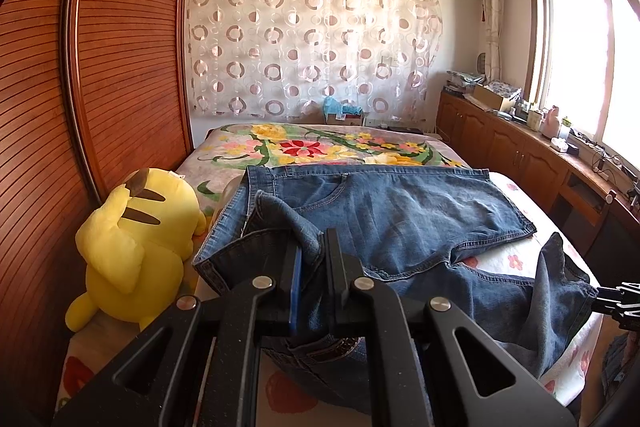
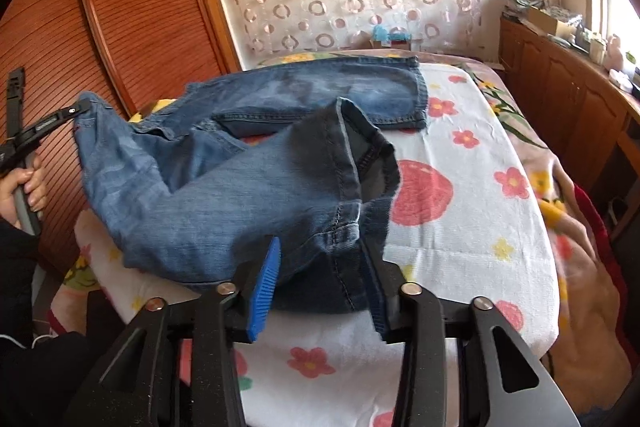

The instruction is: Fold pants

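Observation:
Blue jeans (image 1: pixel 400 219) lie across the flowered bed (image 1: pixel 304 147). One leg rests flat toward the far side. My left gripper (image 1: pixel 312 247) is shut on a bunched fold at the waistband end, lifted off the bed. My right gripper (image 2: pixel 320 259) holds the other leg's hem end (image 2: pixel 360 155) between its pads; the jaws stand fairly wide with thick denim between them. That leg is raised and drapes toward the left. The left gripper also shows in the right wrist view (image 2: pixel 76 109), gripping the waist. The right gripper also shows in the left wrist view (image 1: pixel 600 295).
A yellow plush toy (image 1: pixel 136 247) sits on the bed's left side by the wooden slatted wardrobe (image 1: pixel 100 67). Wooden cabinets (image 1: pixel 520 155) with clutter run along the right under the window. A patterned curtain (image 1: pixel 312 39) hangs behind the bed.

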`<state>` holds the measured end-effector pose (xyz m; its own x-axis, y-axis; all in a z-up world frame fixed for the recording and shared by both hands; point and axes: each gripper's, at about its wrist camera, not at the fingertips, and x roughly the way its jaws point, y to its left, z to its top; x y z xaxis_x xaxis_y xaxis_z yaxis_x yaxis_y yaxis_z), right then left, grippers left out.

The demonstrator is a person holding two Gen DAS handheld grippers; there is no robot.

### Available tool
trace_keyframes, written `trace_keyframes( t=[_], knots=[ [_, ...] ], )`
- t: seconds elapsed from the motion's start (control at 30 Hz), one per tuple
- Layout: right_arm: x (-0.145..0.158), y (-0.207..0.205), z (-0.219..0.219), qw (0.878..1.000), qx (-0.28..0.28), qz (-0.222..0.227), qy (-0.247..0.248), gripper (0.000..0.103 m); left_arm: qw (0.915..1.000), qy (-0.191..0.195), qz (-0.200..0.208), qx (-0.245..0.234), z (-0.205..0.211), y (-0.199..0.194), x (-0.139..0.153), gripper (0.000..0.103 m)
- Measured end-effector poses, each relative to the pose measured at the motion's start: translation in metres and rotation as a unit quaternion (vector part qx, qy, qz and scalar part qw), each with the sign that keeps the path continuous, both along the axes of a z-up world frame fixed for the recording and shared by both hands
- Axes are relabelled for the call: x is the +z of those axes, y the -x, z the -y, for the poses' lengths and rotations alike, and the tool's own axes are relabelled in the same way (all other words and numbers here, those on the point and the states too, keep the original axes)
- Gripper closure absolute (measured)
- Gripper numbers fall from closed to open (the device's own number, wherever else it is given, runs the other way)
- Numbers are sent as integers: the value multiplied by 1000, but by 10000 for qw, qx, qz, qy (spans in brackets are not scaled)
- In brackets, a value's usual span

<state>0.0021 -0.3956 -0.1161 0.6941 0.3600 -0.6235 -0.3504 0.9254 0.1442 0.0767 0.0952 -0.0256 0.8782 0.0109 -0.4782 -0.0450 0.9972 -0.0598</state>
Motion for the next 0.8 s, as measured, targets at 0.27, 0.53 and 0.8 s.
trace_keyframes(
  t=[0.27,0.53,0.8],
  knots=[
    [-12,-11,0,9995,-49,-303,108,64,10000,-19,-19,12,2,0,-1,93],
    [15,-17,-1,9996,118,233,-105,91,9998,8,124,174,4,-5,4,93],
    [67,-52,8,9945,-83,1036,-139,91,9993,129,222,254,-17,-34,23,93]
  ],
)
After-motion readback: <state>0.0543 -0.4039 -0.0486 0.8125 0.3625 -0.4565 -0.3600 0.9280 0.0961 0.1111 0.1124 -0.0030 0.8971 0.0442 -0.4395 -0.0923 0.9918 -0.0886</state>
